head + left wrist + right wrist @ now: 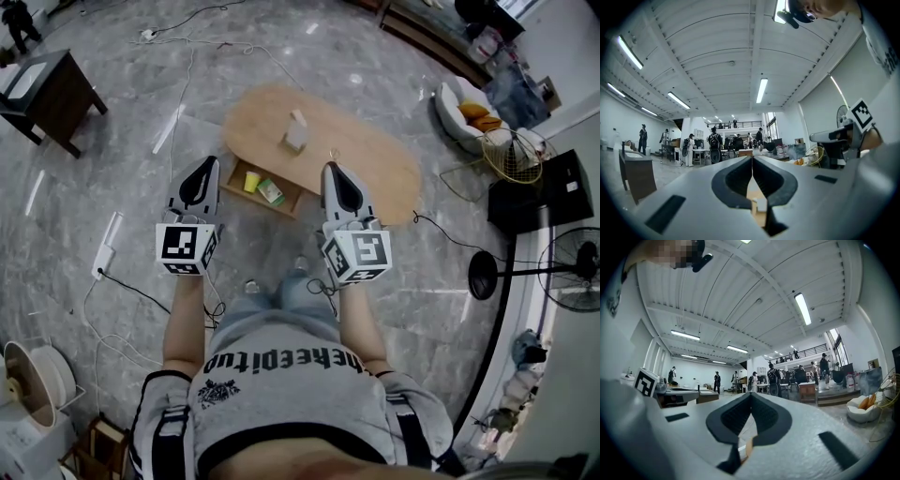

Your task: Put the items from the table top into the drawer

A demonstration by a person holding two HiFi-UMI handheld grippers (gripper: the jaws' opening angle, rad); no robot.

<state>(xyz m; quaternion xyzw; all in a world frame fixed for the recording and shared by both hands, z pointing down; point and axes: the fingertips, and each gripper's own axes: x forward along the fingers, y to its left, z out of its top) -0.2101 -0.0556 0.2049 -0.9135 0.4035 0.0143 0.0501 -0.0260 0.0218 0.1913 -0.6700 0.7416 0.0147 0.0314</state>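
Note:
A low oval wooden table stands on the floor ahead of me. A small pale carton sits upright on its top. Below the table's near edge an open drawer holds a yellow cup and a green packet. My left gripper is held level over the floor just left of the drawer, shut and empty. My right gripper hangs over the table's near edge, right of the drawer, also shut with nothing in it. In each gripper view, left and right, the jaws meet at the tips.
A dark side table stands far left. Cables and a power strip lie on the marble floor. At the right are a white seat with orange cushions, a black box and a standing fan. Several people stand far off in the hall.

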